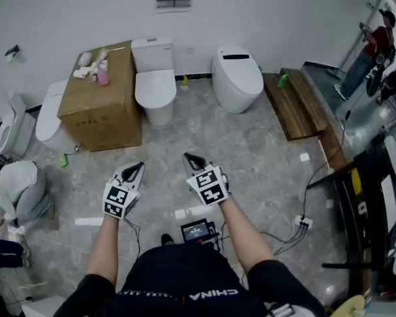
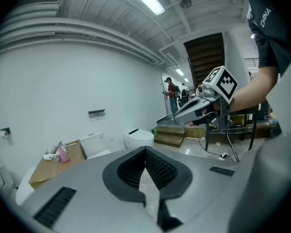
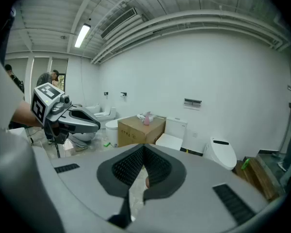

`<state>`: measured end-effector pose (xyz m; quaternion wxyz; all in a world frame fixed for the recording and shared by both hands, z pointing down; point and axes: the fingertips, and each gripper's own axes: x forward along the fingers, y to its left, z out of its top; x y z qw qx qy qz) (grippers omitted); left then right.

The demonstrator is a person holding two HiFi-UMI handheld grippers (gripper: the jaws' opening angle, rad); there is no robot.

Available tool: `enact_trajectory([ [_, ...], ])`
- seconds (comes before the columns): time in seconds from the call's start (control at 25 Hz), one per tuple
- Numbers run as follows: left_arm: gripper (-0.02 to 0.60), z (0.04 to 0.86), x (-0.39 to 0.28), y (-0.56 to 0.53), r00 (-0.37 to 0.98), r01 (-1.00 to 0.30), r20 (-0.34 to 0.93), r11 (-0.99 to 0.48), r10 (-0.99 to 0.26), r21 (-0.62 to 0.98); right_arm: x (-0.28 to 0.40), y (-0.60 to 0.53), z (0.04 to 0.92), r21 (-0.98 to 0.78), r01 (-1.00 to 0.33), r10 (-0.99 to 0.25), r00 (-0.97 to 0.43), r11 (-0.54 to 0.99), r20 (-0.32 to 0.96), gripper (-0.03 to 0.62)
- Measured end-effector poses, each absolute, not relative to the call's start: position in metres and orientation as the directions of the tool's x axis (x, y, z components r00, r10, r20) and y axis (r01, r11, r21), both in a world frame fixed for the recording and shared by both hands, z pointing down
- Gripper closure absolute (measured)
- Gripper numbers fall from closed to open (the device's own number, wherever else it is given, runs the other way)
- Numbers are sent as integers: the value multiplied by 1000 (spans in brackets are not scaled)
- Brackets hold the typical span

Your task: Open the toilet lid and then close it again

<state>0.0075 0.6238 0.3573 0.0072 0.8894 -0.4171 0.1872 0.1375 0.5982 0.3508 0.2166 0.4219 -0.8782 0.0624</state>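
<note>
A white tank toilet (image 1: 155, 88) stands against the back wall with its lid down; it also shows in the left gripper view (image 2: 95, 147) and the right gripper view (image 3: 173, 133). A rounded tankless toilet (image 1: 236, 78) sits to its right, lid down too. My left gripper (image 1: 137, 168) and right gripper (image 1: 187, 158) hover side by side over the floor, well short of both toilets. Each is shut with nothing between its jaws, as the left gripper's (image 2: 145, 150) and the right gripper's (image 3: 144, 147) own views show.
A cardboard box (image 1: 102, 101) with a pink bottle (image 1: 103, 77) stands left of the tank toilet, with more toilets (image 1: 47, 119) beyond. A wooden platform (image 1: 297, 101) lies at right, a power strip (image 1: 303, 222) and cables on the floor. A person (image 1: 373, 48) stands far right.
</note>
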Motion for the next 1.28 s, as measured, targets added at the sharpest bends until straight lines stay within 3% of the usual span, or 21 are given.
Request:
enact_trajectory([
  [1.28,572,365,39,586,537,-761,355,-621,-765,-188,174,564,372,47,-733,-661,-583,679,473,582],
])
